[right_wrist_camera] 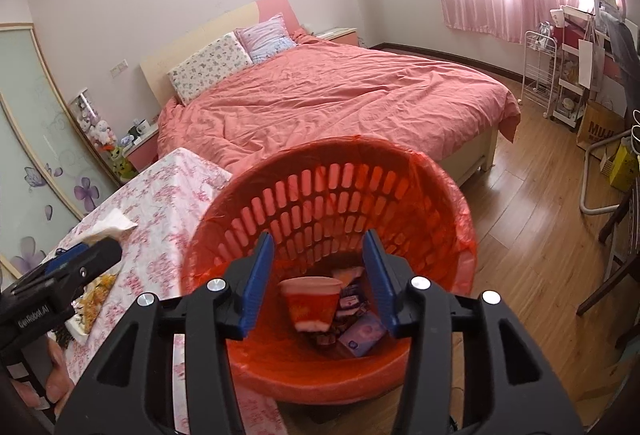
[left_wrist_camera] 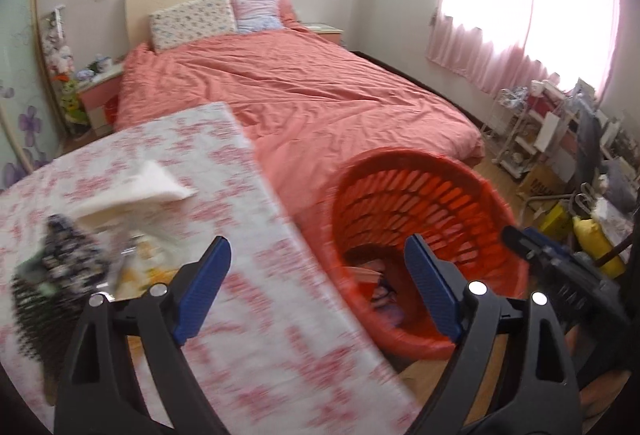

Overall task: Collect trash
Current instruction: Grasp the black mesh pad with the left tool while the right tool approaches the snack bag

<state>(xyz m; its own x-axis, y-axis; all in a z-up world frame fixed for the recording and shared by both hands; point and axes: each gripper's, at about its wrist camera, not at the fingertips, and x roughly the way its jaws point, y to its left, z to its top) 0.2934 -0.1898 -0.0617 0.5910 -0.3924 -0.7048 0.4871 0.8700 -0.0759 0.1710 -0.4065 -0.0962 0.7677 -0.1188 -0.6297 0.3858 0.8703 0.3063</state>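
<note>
A red slatted basket [right_wrist_camera: 320, 155] lined with a red bag stands on the floor beside a table with a pink-flowered cloth [right_wrist_camera: 168, 203]. My right gripper [right_wrist_camera: 318, 237] hangs open above the basket's mouth. Below it, inside the basket, lie a red and white cup [right_wrist_camera: 312, 301] and a purple packet [right_wrist_camera: 362, 335]; the pads touch neither. My left gripper [left_wrist_camera: 316, 241] is open wide over the table's edge [left_wrist_camera: 248, 315], with nothing between its fingers. On the table to its left lie a white tissue [left_wrist_camera: 136, 191], a dark patterned wrapper [left_wrist_camera: 60, 267] and a yellow snack pack [right_wrist_camera: 94, 295].
A bed with a salmon cover [right_wrist_camera: 340, 95] fills the room behind the table and basket. Wooden floor [right_wrist_camera: 532, 227] lies to the right, with white wire shelves [right_wrist_camera: 540, 75], boxes and a chair frame [right_wrist_camera: 600, 195] by the curtained window.
</note>
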